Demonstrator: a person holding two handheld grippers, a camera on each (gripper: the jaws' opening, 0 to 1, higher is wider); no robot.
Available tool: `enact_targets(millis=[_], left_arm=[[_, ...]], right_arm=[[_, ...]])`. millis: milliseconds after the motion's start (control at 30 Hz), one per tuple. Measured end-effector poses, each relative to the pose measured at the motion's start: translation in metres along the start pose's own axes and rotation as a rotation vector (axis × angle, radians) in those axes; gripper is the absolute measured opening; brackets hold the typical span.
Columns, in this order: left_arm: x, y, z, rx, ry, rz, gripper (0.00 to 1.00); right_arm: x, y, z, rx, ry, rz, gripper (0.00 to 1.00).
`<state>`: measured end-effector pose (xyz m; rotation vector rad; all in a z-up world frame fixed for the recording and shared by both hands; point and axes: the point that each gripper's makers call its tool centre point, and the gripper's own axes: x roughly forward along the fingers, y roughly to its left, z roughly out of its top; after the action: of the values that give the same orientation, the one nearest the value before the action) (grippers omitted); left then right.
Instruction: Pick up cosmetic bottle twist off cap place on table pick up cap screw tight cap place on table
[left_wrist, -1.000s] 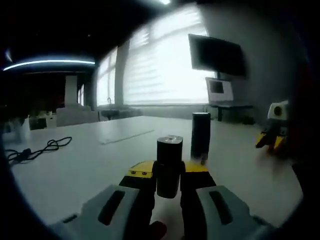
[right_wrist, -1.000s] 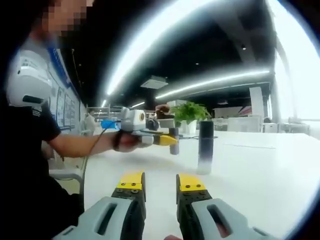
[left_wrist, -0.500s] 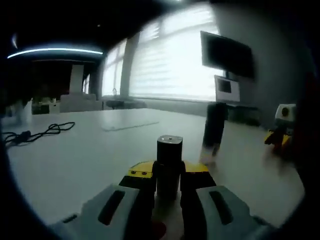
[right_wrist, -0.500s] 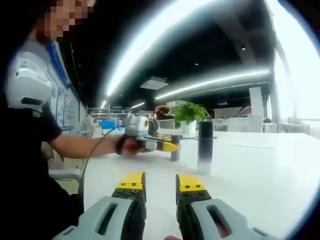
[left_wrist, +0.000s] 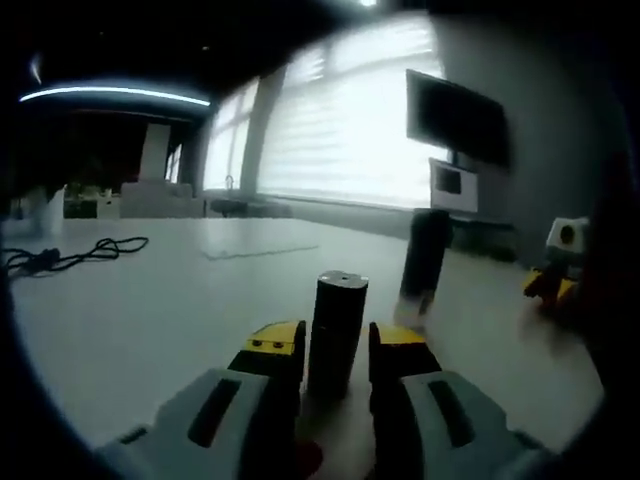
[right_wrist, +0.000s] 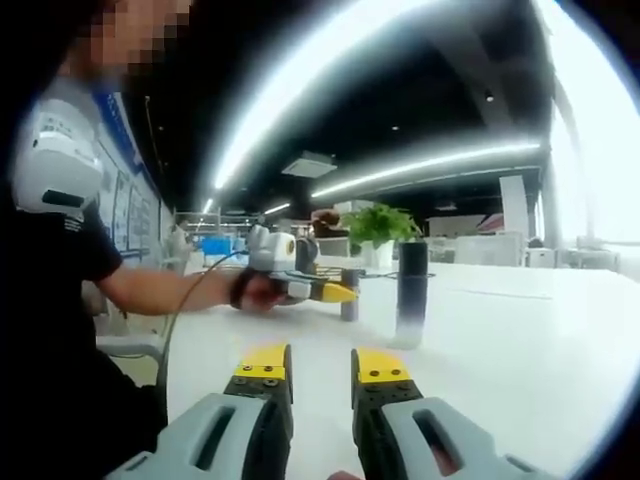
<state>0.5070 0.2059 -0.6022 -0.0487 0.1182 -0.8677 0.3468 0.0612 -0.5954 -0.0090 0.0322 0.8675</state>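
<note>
Two yellow-tipped fingers of the left gripper (left_wrist: 336, 345) rise at the bottom centre of the left gripper view, standing slightly apart on either side of a dark cylindrical cap (left_wrist: 335, 320) that stands upright on the white worktop (left_wrist: 150, 320); whether they press it I cannot tell. Just beyond, right of centre, the tall dark cosmetic bottle (left_wrist: 424, 262) stands upright on the worktop, apart from the cap. At far right the other gripper's yellow tip shows. A black cable (left_wrist: 70, 255) lies at middle left; a dark screen (left_wrist: 455, 118) hangs upper right.

In the right gripper view, the right gripper (right_wrist: 320, 368) sits at bottom centre, fingers apart and empty. Farther off, centre frame, a person's hand (right_wrist: 255, 290) grips the left gripper at the cap, with the bottle right beside. A potted plant (right_wrist: 378, 228) stands behind.
</note>
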Motion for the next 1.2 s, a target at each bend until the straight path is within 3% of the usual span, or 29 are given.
enact_targets(millis=[200,333,633,833,1100,1200], left_arm=[[-0.003,-0.005,0.001,0.011,0.002,-0.008,0.19],[-0.011,-0.001,0.003,0.017,0.033,0.04,0.2],[-0.042,-0.009,0.016,0.044,0.02,0.065,0.21],[-0.065,-0.022,0.028,0.132,0.001,0.085,0.21],[-0.09,-0.034,0.023,0.131,-0.024,0.095,0.21],[-0.1,-0.039,0.017,0.092,-0.043,0.081,0.21]], right_arm=[[0.0,0.0,0.0,-0.006,0.001,-0.001,0.17],[0.0,-0.002,0.0,-0.022,0.001,-0.02,0.17],[0.0,-0.003,0.0,-0.048,-0.001,-0.042,0.16],[-0.002,-0.005,0.001,-0.049,-0.007,-0.06,0.14],[-0.002,-0.007,0.002,-0.037,-0.016,-0.067,0.13],[-0.003,-0.007,0.002,-0.034,-0.018,-0.069,0.13]])
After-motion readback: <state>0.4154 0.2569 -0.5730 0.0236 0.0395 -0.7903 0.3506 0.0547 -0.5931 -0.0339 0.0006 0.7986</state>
